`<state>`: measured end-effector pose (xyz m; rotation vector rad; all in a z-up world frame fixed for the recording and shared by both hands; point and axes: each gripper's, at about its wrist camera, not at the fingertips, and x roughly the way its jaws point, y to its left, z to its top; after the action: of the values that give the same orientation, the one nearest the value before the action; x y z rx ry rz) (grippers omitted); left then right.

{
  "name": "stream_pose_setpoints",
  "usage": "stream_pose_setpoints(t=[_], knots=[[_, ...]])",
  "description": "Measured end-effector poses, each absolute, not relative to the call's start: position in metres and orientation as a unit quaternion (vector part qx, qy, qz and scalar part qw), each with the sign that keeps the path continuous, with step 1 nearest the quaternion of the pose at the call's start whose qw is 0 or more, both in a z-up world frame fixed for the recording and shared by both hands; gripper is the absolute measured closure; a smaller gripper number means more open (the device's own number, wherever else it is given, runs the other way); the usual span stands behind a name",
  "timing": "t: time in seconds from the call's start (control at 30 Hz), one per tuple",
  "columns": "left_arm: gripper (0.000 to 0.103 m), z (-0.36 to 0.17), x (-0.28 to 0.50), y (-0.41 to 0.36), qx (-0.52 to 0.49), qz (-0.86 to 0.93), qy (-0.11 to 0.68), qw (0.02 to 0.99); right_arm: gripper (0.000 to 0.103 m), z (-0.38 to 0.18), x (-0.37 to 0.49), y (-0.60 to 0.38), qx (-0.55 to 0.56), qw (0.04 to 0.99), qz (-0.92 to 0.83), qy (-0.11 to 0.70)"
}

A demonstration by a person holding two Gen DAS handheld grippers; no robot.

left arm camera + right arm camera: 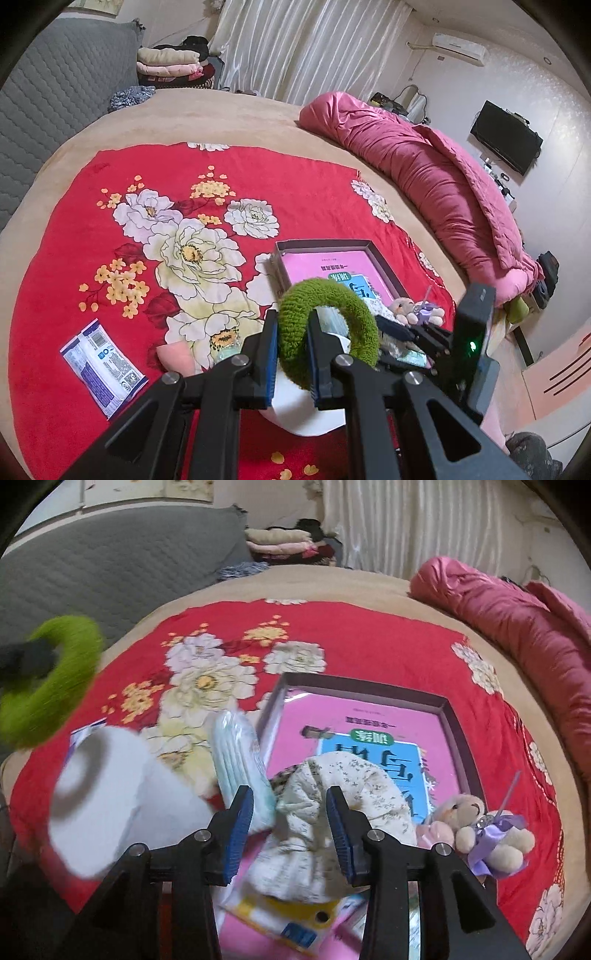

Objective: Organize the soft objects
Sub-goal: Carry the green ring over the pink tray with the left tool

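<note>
The left gripper has its jaws clamped on one side of a fuzzy green ring-shaped scrunchie, held in the air above a white paper roll and the red floral blanket spread on the bed. In the right wrist view the same ring appears blurred at 9 o'clock. The right gripper has its jaws spread apart on either side of a bunched cream floral-print cloth, whether touching it I cannot tell. That cloth lies at the near edge of a shallow brown cardboard box holding a pink booklet. At 3 o'clock of the cloth sits a small beige teddy bear with a purple bow. A pale blue tissue pack leans at 10 o'clock of the cloth, beside the roll. A blue-and-white printed packet lies at 8 o'clock in the left wrist view.
</note>
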<state>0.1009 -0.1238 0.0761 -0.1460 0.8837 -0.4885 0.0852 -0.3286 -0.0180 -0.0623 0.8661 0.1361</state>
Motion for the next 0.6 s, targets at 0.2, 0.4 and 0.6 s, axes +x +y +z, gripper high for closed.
stream_pose_setpoints(t=[0.2, 0.4, 0.6], knots=[[0.089, 0.072, 0.104, -0.123, -0.071, -0.232, 0.427, 0.871, 0.061, -0.025, 0.101, -0.338, -0.025, 0.904, 0.05, 0.425], [0.089, 0.068, 0.107, -0.124, -0.071, -0.232, 0.43, 0.87, 0.06, -0.029, 0.109, -0.342, -0.029, 0.903, 0.028, 0.427], [0.089, 0.067, 0.108, -0.128, -0.069, -0.234, 0.43, 0.869, 0.046, -0.028, 0.114, -0.35, -0.027, 0.903, 0.012, 0.429]])
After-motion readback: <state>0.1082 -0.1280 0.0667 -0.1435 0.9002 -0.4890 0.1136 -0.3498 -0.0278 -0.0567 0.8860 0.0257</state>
